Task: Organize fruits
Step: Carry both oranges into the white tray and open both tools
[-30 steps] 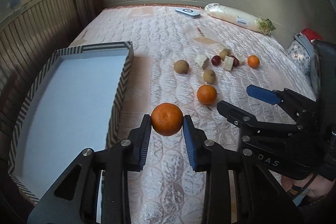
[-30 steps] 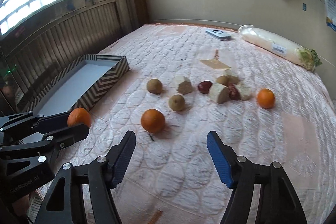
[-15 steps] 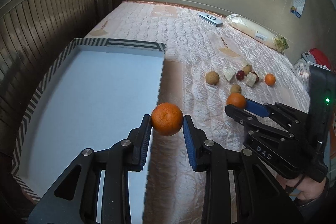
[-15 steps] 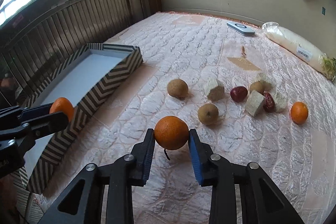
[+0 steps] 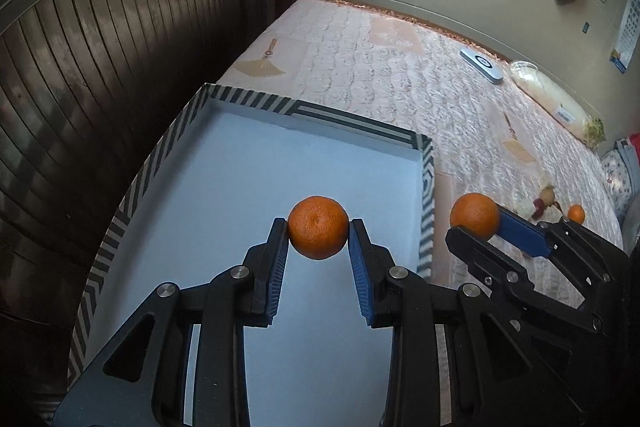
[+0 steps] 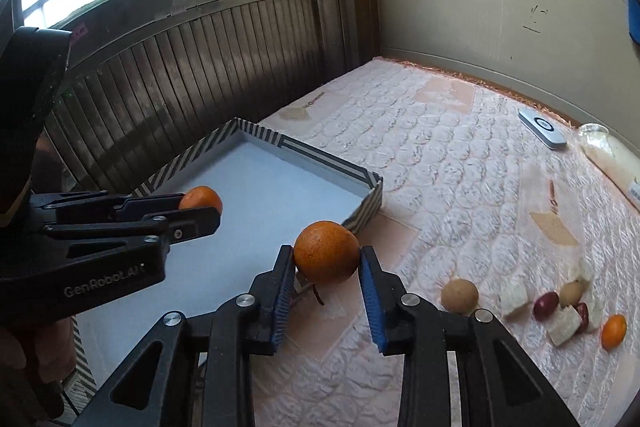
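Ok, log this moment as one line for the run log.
left hand-held gripper: shut on orange, over striped tray | right hand-held gripper: shut on second orange, beside tray | small orange on bed

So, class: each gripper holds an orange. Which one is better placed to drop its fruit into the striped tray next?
Left. The left gripper holds its orange above the striped tray floor; the right gripper and its orange sit over the tray's near corner and the bedspread.

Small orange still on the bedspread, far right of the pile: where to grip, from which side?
Grip the small orange across its widest middle, coming from above and the right: it is round, and the white chunk sits close on its left.
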The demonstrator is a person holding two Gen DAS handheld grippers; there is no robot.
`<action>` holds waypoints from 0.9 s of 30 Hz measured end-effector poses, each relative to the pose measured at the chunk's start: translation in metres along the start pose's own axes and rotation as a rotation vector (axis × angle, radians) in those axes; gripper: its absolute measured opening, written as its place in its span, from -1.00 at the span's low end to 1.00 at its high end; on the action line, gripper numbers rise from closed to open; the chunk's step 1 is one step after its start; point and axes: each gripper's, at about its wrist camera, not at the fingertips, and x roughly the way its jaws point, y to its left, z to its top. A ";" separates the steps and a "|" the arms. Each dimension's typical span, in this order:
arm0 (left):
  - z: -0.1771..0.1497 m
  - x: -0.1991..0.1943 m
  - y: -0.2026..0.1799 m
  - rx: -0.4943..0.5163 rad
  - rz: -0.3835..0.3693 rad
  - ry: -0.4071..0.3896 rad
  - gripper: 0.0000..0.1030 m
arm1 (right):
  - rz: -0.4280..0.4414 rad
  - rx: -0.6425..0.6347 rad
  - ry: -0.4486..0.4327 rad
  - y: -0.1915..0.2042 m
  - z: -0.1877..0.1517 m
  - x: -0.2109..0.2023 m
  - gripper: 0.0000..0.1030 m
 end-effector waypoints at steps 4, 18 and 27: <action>0.013 0.021 0.008 -0.028 0.033 0.023 -0.42 | 0.015 -0.022 0.024 0.005 0.015 0.025 -0.39; 0.023 0.060 0.032 -0.090 0.078 0.071 -0.42 | 0.009 -0.125 0.112 0.023 0.032 0.079 -0.39; 0.019 0.059 0.027 -0.069 0.122 0.057 -0.23 | 0.021 -0.112 0.105 0.023 0.030 0.078 -0.08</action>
